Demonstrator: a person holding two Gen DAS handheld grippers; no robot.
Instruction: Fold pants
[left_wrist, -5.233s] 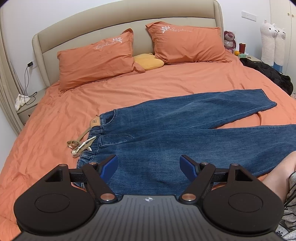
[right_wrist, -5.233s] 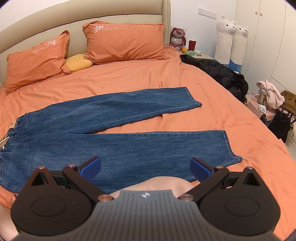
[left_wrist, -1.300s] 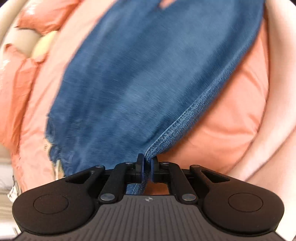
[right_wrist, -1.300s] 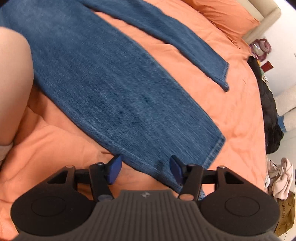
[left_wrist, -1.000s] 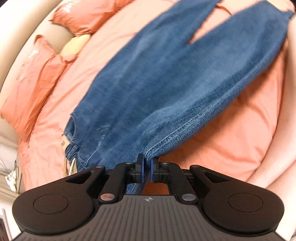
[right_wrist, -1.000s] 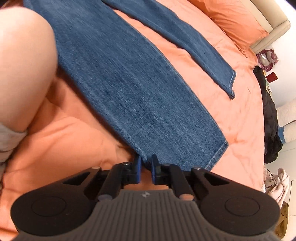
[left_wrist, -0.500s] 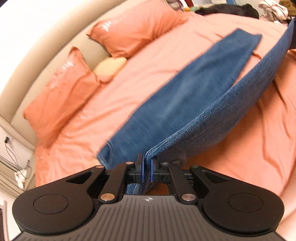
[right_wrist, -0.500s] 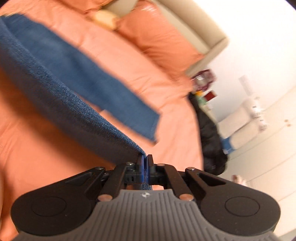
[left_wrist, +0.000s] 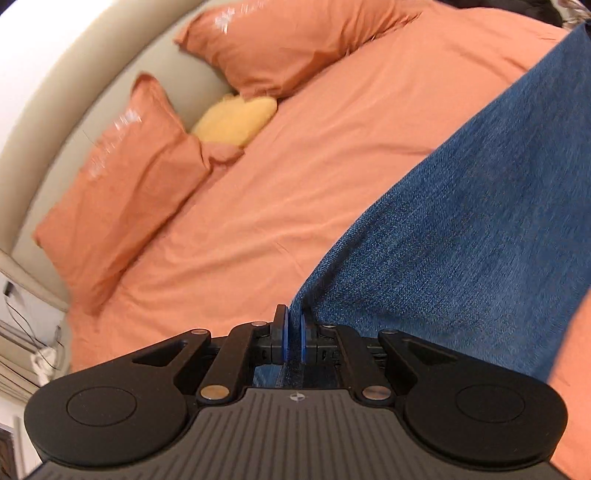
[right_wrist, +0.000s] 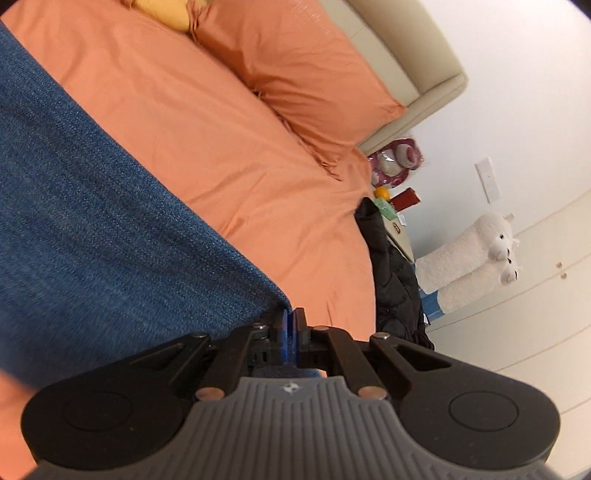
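Note:
The blue jeans (left_wrist: 480, 229) are lifted off the orange bed (left_wrist: 295, 166) and stretch as a taut sheet from my left gripper (left_wrist: 293, 325) up to the right. My left gripper is shut on the denim edge, which runs between its blue pads. In the right wrist view the same jeans (right_wrist: 92, 221) spread to the left from my right gripper (right_wrist: 290, 321), which is shut on the denim edge. The far leg and the waistband are hidden behind the raised cloth.
Two orange pillows (left_wrist: 122, 192) and a yellow cushion (left_wrist: 236, 118) lie at the beige headboard (right_wrist: 417, 62). A black jacket (right_wrist: 395, 288) drapes over the bed's right edge. Beyond it stand white plush alpacas (right_wrist: 476, 254), a nightstand with small items (right_wrist: 395, 206) and white wardrobe doors (right_wrist: 535, 314).
Both grippers have carried the gripped leg edge up and across the bed toward the headboard. The far leg seen half a second ago is now covered by the lifted denim.

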